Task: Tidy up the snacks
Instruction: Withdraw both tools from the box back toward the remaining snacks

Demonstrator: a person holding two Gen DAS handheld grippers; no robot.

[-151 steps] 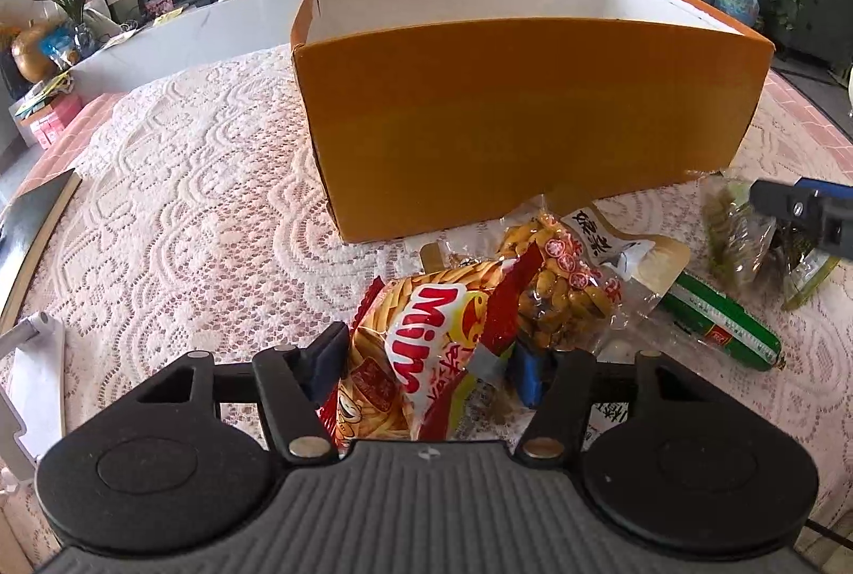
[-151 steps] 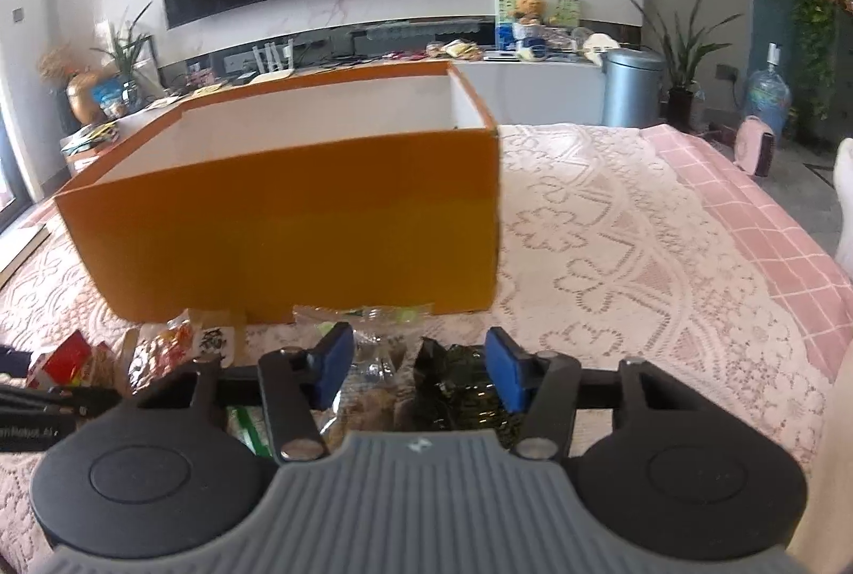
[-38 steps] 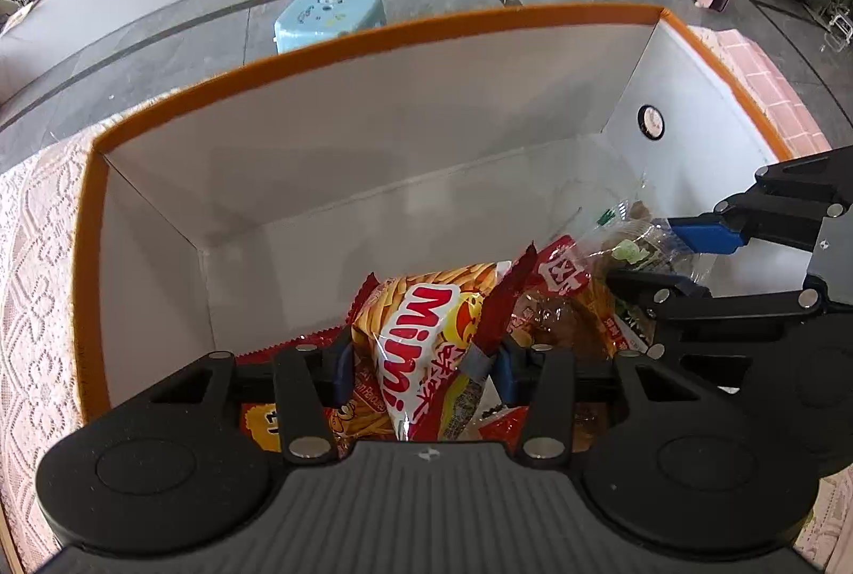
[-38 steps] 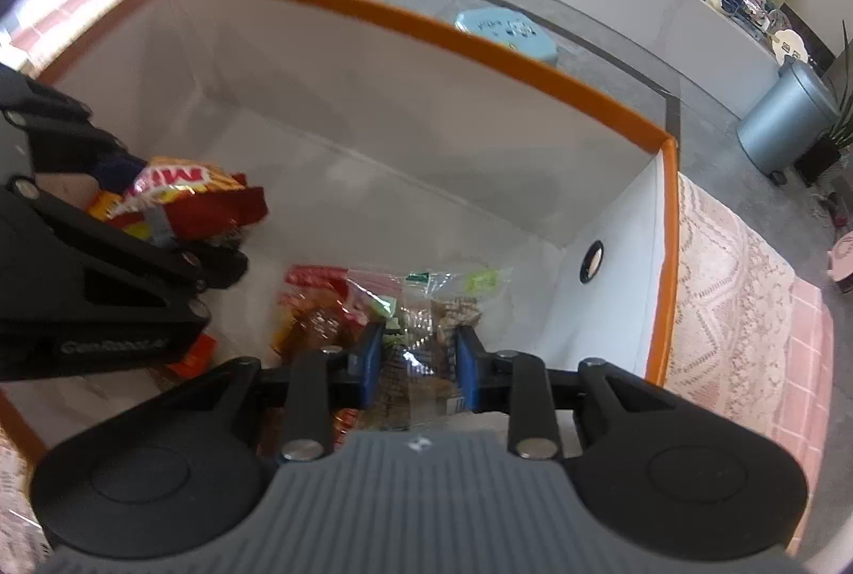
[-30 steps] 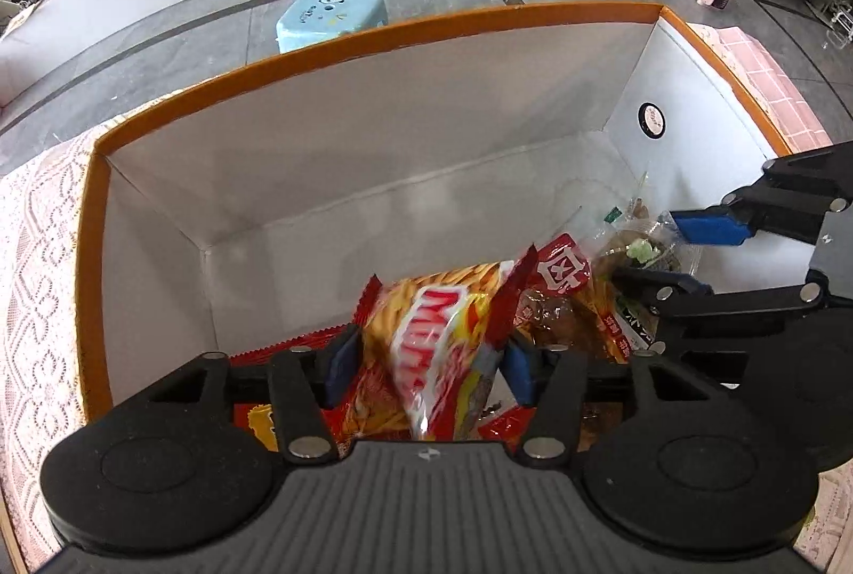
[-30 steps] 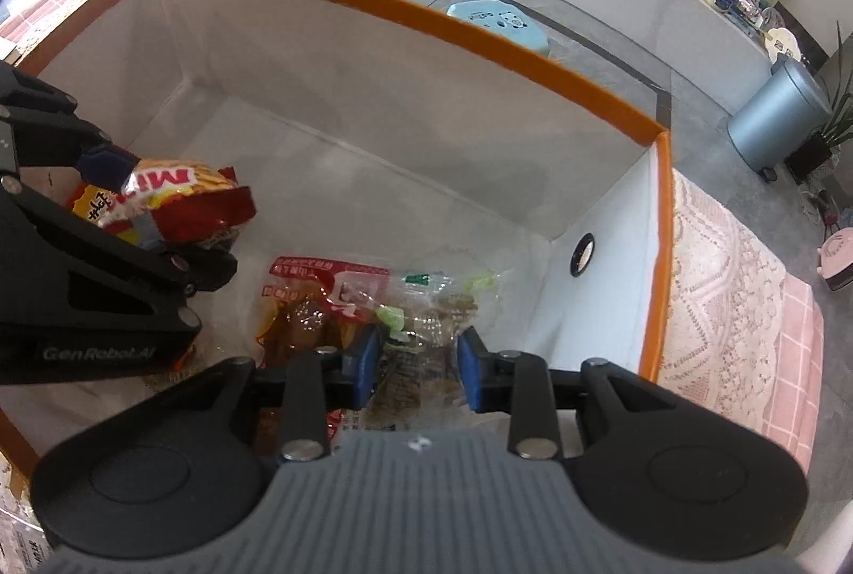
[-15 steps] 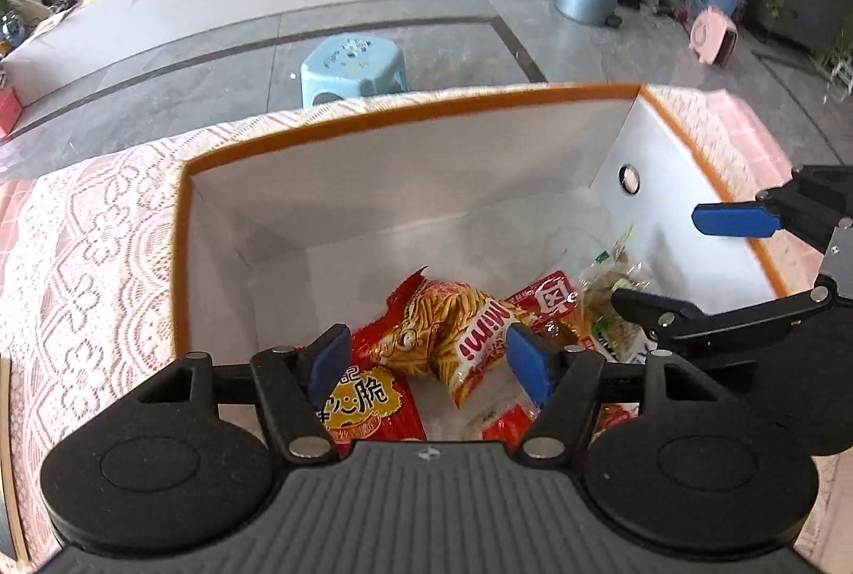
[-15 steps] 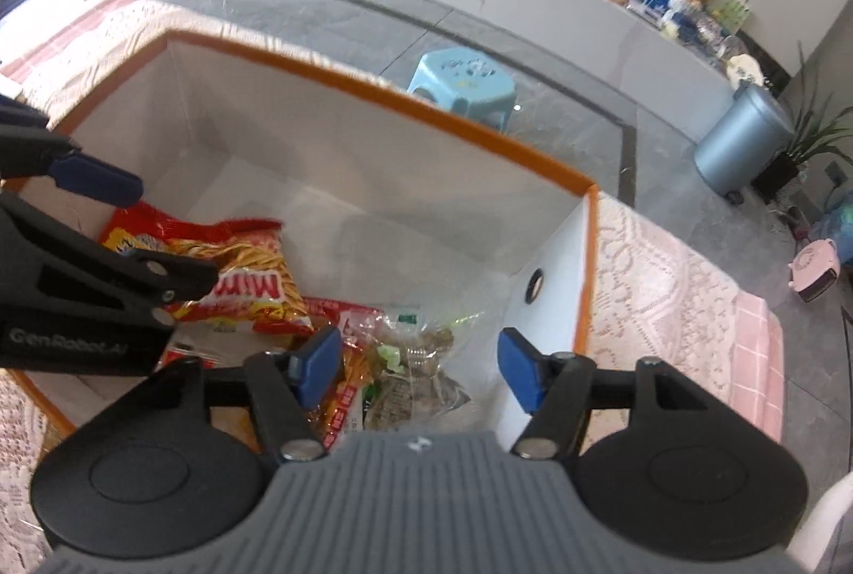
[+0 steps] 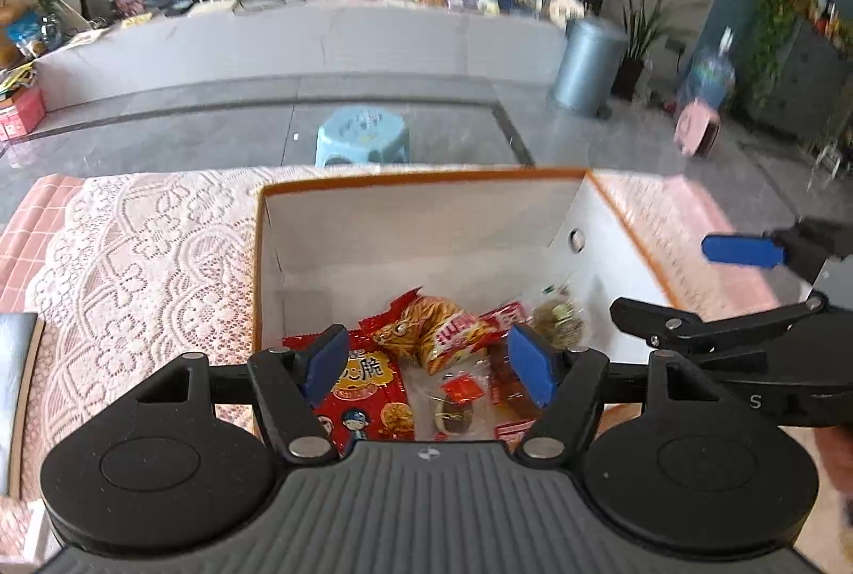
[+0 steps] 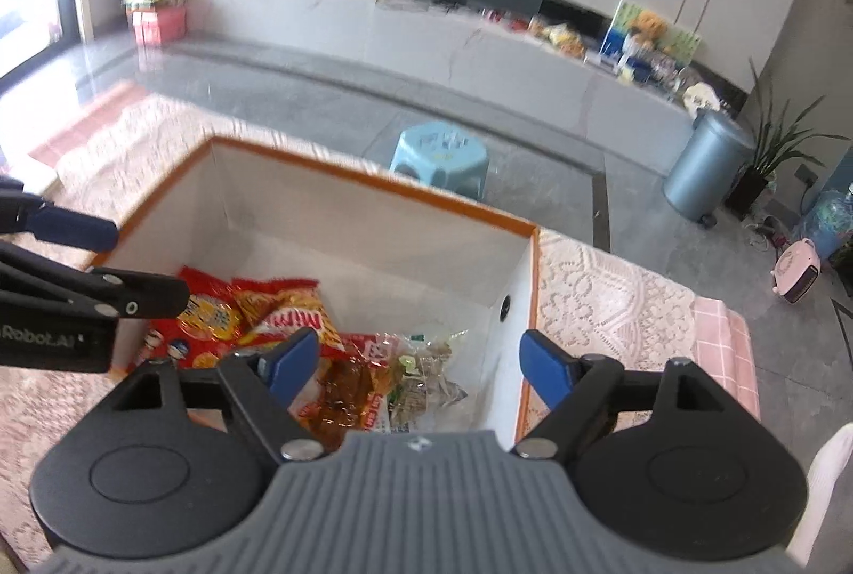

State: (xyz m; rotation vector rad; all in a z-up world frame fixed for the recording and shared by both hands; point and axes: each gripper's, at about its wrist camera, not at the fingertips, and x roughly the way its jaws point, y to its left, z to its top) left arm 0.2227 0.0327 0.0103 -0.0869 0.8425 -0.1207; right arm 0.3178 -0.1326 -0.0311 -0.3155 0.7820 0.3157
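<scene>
An orange box (image 9: 426, 173) with white inner walls stands on the lace tablecloth; it also shows in the right wrist view (image 10: 373, 179). Inside lie several snack packs: an orange-red Mimi chips bag (image 9: 434, 329) (image 10: 290, 313), a red cracker bag (image 9: 368, 387) (image 10: 205, 323), a clear bag of nuts (image 9: 557, 315) (image 10: 426, 377) and a brown snack pack (image 10: 346, 393). My left gripper (image 9: 432, 361) is open and empty above the box's near edge. My right gripper (image 10: 416, 361) is open and empty above the box's right part, and shows at the right of the left wrist view (image 9: 693, 286).
The lace tablecloth (image 9: 144, 265) spreads left of the box and right of it (image 10: 602, 302). Beyond the table's far edge are a blue stool (image 9: 362, 137), a grey bin (image 9: 586, 73) and a long white counter (image 9: 320, 41).
Both grippers let go of their snack bags in the box, opened wide and rose up and back. The Mimi bag and the clear nut bag now lie on the box floor.
</scene>
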